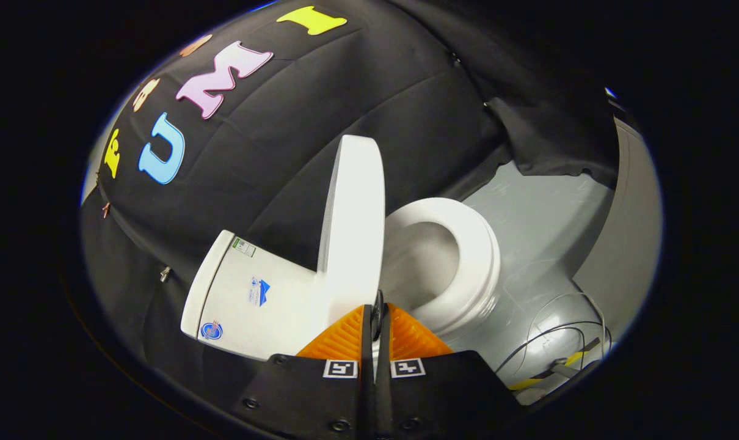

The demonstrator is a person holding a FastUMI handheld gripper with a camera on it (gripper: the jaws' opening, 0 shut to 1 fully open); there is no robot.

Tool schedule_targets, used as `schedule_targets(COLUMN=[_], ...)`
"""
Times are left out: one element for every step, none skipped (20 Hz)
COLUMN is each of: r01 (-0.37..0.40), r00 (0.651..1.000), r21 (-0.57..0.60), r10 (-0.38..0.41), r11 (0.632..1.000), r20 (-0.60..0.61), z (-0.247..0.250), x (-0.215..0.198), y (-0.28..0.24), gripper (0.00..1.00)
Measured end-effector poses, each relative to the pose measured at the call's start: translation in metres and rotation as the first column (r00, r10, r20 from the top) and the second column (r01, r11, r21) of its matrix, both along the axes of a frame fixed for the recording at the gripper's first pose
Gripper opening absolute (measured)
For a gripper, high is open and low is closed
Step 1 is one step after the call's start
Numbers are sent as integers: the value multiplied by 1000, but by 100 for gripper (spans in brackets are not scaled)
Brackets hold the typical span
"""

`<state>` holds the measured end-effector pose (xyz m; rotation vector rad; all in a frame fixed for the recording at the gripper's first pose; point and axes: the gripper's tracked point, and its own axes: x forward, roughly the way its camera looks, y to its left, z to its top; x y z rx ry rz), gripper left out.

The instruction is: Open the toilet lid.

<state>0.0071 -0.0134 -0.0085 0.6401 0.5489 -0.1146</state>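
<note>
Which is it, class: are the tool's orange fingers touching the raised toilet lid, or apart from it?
Touching. The gripper view shows the tool with both orange fingers closed on the lower edge of the raised toilet lid, with no gap.

1 toilet [265, 293], 1 lid [354, 226], 1 seat [476, 256], 2 orange fingers [342, 339], approx 3 cables [565, 330]

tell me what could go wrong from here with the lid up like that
1. The toilet lid stands raised near upright, and whether it rests against the tank is unclear; if the gripper, whose orange fingers pinch its edge, lets go early, it might fall back onto the seat.
2. The grip covers only a thin bit of the edge, so it may slip.
3. Loose cables lie on the floor beside the bowl; they could snag a step.
</note>
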Motion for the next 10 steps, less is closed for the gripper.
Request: schedule_targets(r01=[-2,-3,-5,-4,-4,-4,-6,-9,-10,-11], r00=[1000,1000,1000,1000,1000,1000,1000,1000,1000,1000], r21=[-7,-10,-20,-30,-44,-48,-60,-76,-81,-80], r10=[2,3,5,4,4,4,6,9,10,11], r11=[1000,1000,1000,1000,999,999,998,997,997,997], r20=[4,6,7,7,6,4,2,1,1,5], z=[4,7,9,11,13,15,17,20,23,27], x=[1,1,2,2,2,2,3,3,3,3], y=[3,7,9,12,15,18,21,23,25,29], gripper=[5,5,5,6,5,5,6,6,5,5])
